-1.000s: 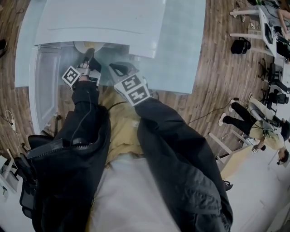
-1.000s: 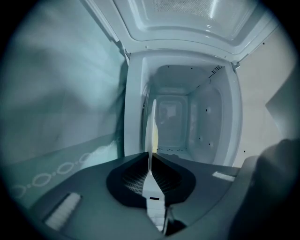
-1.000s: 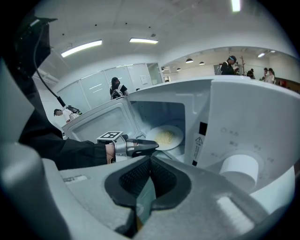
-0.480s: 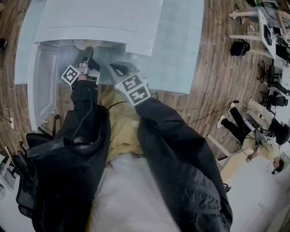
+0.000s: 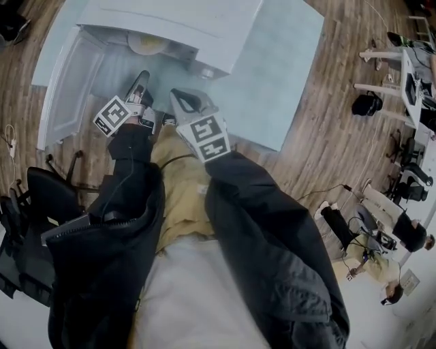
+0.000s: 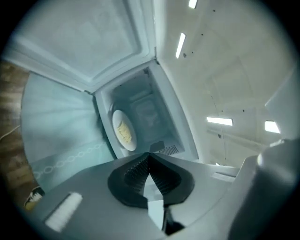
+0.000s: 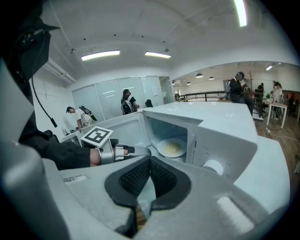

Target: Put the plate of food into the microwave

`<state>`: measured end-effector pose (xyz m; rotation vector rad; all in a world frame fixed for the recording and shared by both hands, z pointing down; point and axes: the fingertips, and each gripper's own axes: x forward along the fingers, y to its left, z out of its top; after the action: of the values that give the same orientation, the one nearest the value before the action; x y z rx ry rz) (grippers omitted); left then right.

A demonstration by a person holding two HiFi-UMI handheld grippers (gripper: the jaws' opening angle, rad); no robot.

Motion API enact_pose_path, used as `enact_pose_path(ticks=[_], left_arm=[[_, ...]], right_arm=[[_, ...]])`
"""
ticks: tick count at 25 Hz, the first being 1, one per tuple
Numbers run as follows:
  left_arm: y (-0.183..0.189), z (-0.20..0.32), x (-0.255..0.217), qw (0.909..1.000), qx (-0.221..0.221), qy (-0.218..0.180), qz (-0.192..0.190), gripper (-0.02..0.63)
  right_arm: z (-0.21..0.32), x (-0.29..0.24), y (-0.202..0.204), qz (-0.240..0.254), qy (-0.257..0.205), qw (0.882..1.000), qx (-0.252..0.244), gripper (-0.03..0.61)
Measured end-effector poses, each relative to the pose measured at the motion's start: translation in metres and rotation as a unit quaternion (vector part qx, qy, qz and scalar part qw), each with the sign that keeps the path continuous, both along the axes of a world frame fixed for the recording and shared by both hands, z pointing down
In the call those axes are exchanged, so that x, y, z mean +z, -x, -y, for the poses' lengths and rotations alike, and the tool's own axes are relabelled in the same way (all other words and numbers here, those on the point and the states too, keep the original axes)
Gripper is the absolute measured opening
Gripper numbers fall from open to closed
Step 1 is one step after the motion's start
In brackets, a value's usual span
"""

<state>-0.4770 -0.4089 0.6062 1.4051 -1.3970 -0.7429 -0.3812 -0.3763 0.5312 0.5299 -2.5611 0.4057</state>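
A white plate (image 5: 146, 44) with yellow food lies inside the open white microwave (image 5: 178, 20). The plate (image 6: 124, 130) sits on the cavity floor, and its food (image 7: 172, 148) shows through the opening. My left gripper (image 5: 141, 79) hovers in front of the opening, apart from the plate. Its jaws have just been closing and are shut (image 6: 150, 157) with nothing between them. My right gripper (image 5: 179, 97) is beside it, also shut (image 7: 150, 161) and empty. The left gripper (image 7: 136, 151) shows in the right gripper view, pointing at the cavity.
The microwave door (image 5: 68, 95) stands swung open at the left. The microwave rests on a pale teal table (image 5: 279, 75). A black chair (image 5: 41, 198) is at my left. People (image 7: 127, 101) stand and sit around the room in the background.
Both grippers have drawn back from the microwave opening and risen. The left gripper's tip, which was at the plate, is now clear of it. The plate stays inside.
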Motion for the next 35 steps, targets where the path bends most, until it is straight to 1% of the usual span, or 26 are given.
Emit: enact_pose_path(ticks=[2, 4, 6, 7, 10, 12, 16, 19, 20, 23, 24, 26, 31, 35], left_arm=[[-0.011, -0.008, -0.019, 0.999, 0.007, -0.005, 0.044, -0.004], [-0.021, -0.015, -0.041, 0.9944, 0.01, -0.01, 0.104, -0.004], [-0.03, -0.021, -0.066, 0.985, 0.012, -0.016, 0.171, -0.003], [-0.035, -0.023, -0.078, 0.9798, 0.014, -0.02, 0.199, -0.004], [-0.053, -0.029, -0.111, 0.9629, 0.018, -0.028, 0.268, -0.003], [-0.064, -0.036, -0.131, 0.9503, 0.018, -0.031, 0.309, -0.003], [-0.081, -0.043, -0.164, 0.9231, 0.003, -0.036, 0.383, -0.003], [-0.09, -0.049, -0.177, 0.9021, -0.011, -0.028, 0.431, -0.005], [-0.091, -0.05, -0.181, 0.8935, -0.017, -0.022, 0.448, -0.005], [-0.095, -0.052, -0.192, 0.8625, -0.028, -0.012, 0.505, -0.005], [-0.096, -0.052, -0.196, 0.8556, -0.029, -0.012, 0.517, -0.003], [-0.096, -0.053, -0.199, 0.8484, -0.031, -0.012, 0.528, -0.005], [-0.092, -0.055, -0.202, 0.8392, -0.034, -0.007, 0.543, -0.005], [-0.094, -0.055, -0.204, 0.8359, -0.03, -0.008, 0.548, -0.005]], right_arm=[[-0.005, -0.012, -0.009, 0.008, -0.011, 1.0, -0.003, 0.0], [-0.01, -0.023, -0.018, 0.019, -0.018, 1.0, -0.007, 0.0], [-0.011, -0.035, -0.027, 0.034, -0.031, 0.999, -0.005, 0.0], [-0.01, -0.041, -0.031, 0.04, -0.038, 0.998, -0.002, 0.0], [-0.014, -0.056, -0.043, 0.055, -0.048, 0.997, 0.004, 0.0], [-0.017, -0.066, -0.049, 0.066, -0.053, 0.996, 0.006, 0.0], [-0.015, -0.093, -0.056, 0.088, -0.084, 0.992, 0.017, 0.0], [-0.015, -0.107, -0.06, 0.102, -0.103, 0.989, 0.026, -0.002], [-0.015, -0.112, -0.06, 0.107, -0.109, 0.988, 0.028, -0.002], [-0.014, -0.119, -0.058, 0.119, -0.122, 0.985, 0.032, -0.002], [-0.014, -0.12, -0.057, 0.122, -0.124, 0.984, 0.032, -0.003], [-0.016, -0.122, -0.054, 0.126, -0.129, 0.983, 0.029, -0.002], [-0.016, -0.128, -0.05, 0.134, -0.141, 0.981, 0.026, -0.006], [-0.015, -0.129, -0.05, 0.136, -0.141, 0.98, 0.028, -0.006]])
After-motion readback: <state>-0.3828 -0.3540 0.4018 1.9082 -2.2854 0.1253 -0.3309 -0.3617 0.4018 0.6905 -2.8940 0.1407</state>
